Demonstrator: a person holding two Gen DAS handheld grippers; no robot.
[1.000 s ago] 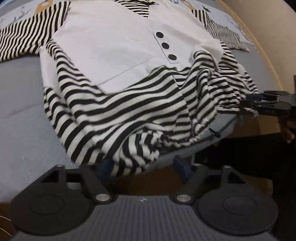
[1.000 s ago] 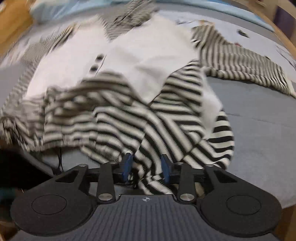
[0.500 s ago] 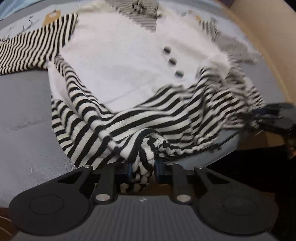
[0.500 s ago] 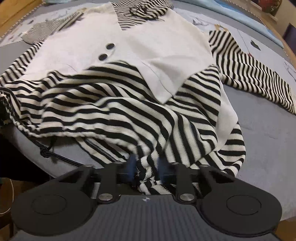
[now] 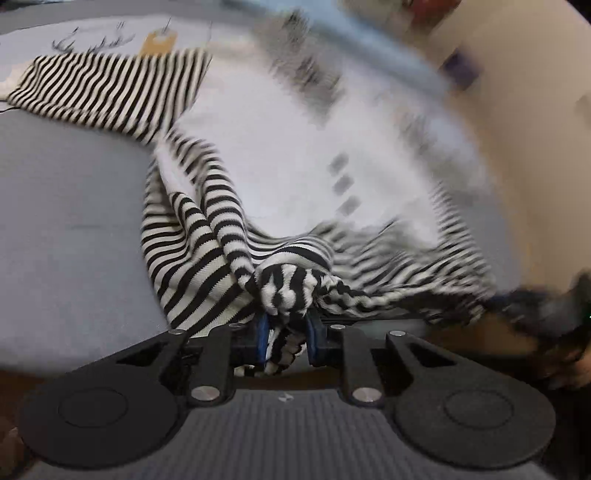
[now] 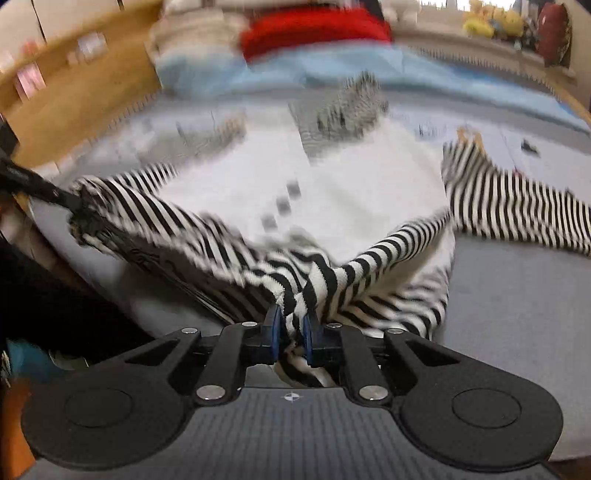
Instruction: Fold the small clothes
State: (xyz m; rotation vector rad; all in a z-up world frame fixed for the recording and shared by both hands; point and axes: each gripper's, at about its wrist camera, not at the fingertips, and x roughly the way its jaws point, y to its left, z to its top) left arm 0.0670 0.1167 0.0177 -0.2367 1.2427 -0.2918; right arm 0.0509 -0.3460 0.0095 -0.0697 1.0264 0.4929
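Note:
A small cardigan with a white buttoned front (image 5: 314,155) (image 6: 332,192) and black-and-white striped sleeves and hem lies on a grey bed surface (image 5: 66,206) (image 6: 517,295). My left gripper (image 5: 284,328) is shut on the bunched striped hem (image 5: 284,291) at its left corner. My right gripper (image 6: 291,332) is shut on the striped hem (image 6: 317,284) at the other corner. Each gripper shows blurred in the other's view, the right one in the left wrist view (image 5: 546,310) and the left one in the right wrist view (image 6: 44,192). The hem is lifted and stretched between them.
One striped sleeve (image 5: 107,88) spreads out to the left, the other sleeve (image 6: 517,206) to the right. A paper tag (image 5: 159,42) lies by the left sleeve. A blue blanket (image 6: 280,74) and a red item (image 6: 314,26) lie at the far side. A wooden bed edge (image 6: 74,85) runs along the left.
Both grippers have closed on the striped hem and lifted it up and forward over the white front. The views have tilted up and blurred with motion.

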